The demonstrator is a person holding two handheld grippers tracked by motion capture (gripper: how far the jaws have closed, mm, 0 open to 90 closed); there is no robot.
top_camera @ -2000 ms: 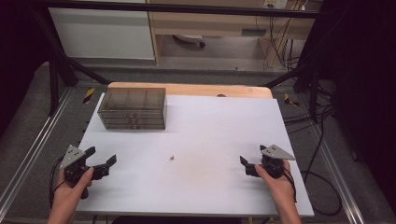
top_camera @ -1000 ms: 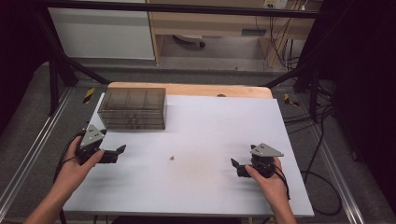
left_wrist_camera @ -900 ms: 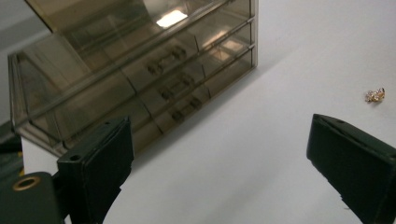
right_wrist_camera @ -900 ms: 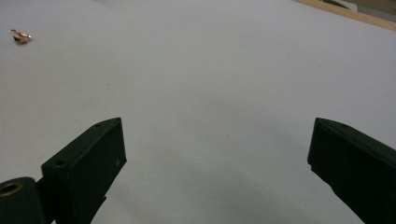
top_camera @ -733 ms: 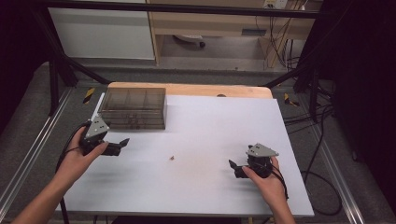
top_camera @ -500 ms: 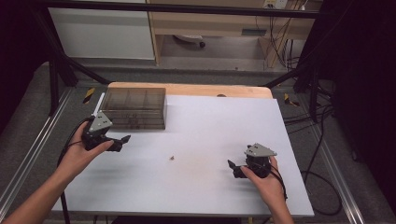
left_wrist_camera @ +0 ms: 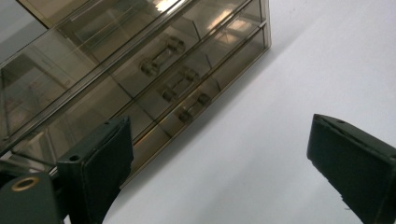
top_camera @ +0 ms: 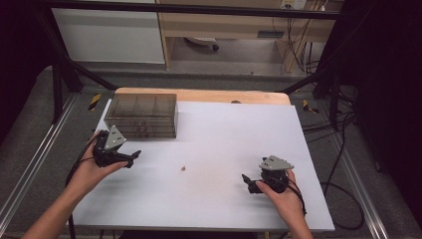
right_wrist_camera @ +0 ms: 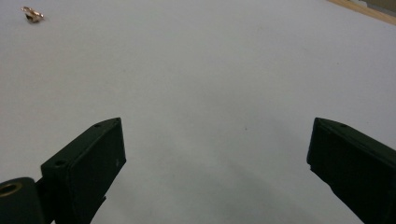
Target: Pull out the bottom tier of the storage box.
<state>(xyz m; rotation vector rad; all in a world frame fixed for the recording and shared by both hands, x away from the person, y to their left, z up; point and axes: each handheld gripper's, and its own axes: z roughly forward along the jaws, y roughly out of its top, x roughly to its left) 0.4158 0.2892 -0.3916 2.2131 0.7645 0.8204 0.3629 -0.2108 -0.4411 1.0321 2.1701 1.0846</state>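
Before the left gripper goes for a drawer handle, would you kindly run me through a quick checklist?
1. Left gripper open: ok.
2. Drawer handles visible ahead in the left gripper view: ok.
3. Jaws lined up on one handle: not ok; the handles sit off-centre.
4. Drawer box drawers shut: ok.
5. Right gripper open, apart from the small object: ok.
6. Drawer contents: cannot tell.

- High view sits above the person's side, looking forward and down over the whole white table [top_camera: 224,149], floor and shelving behind it.
- Left gripper view rides low and tilted, super close to the smoky drawer box [left_wrist_camera: 140,79], which the high view has too [top_camera: 142,115].
- Right gripper view skims the tabletop, catching the tiny metal bit [right_wrist_camera: 31,14] that the high view has mid-table [top_camera: 183,168].
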